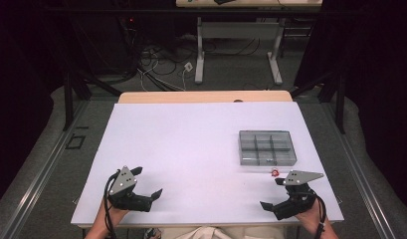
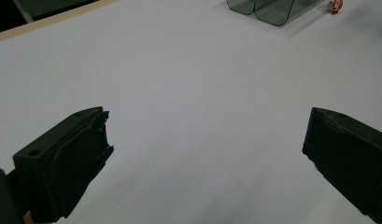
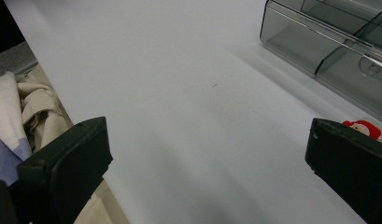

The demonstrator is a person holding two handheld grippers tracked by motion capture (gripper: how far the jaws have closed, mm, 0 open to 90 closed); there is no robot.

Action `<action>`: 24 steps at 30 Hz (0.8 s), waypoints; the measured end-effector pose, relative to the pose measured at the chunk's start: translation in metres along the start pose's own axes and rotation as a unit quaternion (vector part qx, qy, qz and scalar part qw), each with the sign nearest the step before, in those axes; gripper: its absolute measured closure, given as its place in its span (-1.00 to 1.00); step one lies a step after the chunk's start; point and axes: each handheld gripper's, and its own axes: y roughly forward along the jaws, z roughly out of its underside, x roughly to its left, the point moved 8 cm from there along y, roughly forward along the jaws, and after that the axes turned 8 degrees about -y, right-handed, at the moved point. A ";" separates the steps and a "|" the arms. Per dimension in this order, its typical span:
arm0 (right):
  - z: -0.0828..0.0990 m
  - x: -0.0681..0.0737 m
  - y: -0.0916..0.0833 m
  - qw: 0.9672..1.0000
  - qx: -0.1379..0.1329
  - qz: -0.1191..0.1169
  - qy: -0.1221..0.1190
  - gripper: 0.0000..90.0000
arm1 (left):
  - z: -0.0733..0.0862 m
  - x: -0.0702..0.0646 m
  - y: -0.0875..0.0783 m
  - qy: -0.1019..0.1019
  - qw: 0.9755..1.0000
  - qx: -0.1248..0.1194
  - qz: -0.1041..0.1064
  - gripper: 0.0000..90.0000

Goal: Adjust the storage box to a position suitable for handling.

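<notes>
From the high view I see my left gripper [image 1: 145, 181] at the lower left of the frame, jaws spread wide over bare white table [image 1: 191, 149]. My right gripper [image 1: 273, 193] sits at the lower right, jaws likewise released and holding nothing. A clear grey compartment box [image 1: 267, 147] lies right of centre. Just below its near edge rests a small red-and-white Santa figure [image 1: 274, 172], close beside one right jaw in the right gripper view.
</notes>
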 end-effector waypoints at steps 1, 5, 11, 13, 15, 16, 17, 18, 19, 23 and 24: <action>0.000 0.000 0.000 1.000 0.001 0.001 0.000 -1.00 | 0.000 0.000 0.000 0.001 1.000 0.000 0.000 -1.00; -0.001 -0.003 -0.002 1.000 -0.002 0.005 0.002 -1.00 | 0.000 -0.001 0.000 0.003 1.000 -0.001 -0.001 -1.00; -0.005 -0.005 -0.001 1.000 -0.008 0.008 0.003 -1.00 | 0.003 0.001 -0.004 -0.002 1.000 0.000 -0.005 -1.00; -0.007 -0.008 -0.001 1.000 -0.003 0.010 0.002 -1.00 | 0.004 0.001 -0.004 -0.003 1.000 0.000 -0.006 -1.00; -0.010 -0.010 -0.002 1.000 -0.008 0.012 0.005 -1.00 | 0.004 0.002 -0.005 -0.001 1.000 0.003 -0.006 -1.00; -0.010 -0.010 -0.002 1.000 -0.008 0.012 0.005 -1.00 | 0.005 0.002 -0.005 -0.003 1.000 0.003 -0.006 -1.00; -0.012 -0.012 -0.002 1.000 -0.013 0.014 0.006 -1.00 | 0.005 0.002 -0.005 -0.002 1.000 0.003 -0.007 -1.00; -0.013 -0.013 -0.002 1.000 -0.017 0.015 0.013 -1.00 | 0.005 0.003 -0.005 -0.003 1.000 0.003 -0.007 -1.00; -0.015 -0.015 -0.003 1.000 -0.017 0.014 0.020 -1.00 | 0.005 0.003 -0.005 -0.003 1.000 0.003 -0.008 -1.00; -0.017 -0.021 -0.001 0.999 -0.016 0.016 0.032 -1.00 | 0.005 0.003 -0.004 -0.002 1.000 0.003 -0.010 -1.00; -0.017 -0.021 -0.001 0.999 -0.016 0.016 0.032 -1.00 | 0.005 0.002 -0.004 -0.003 1.000 0.006 -0.009 -1.00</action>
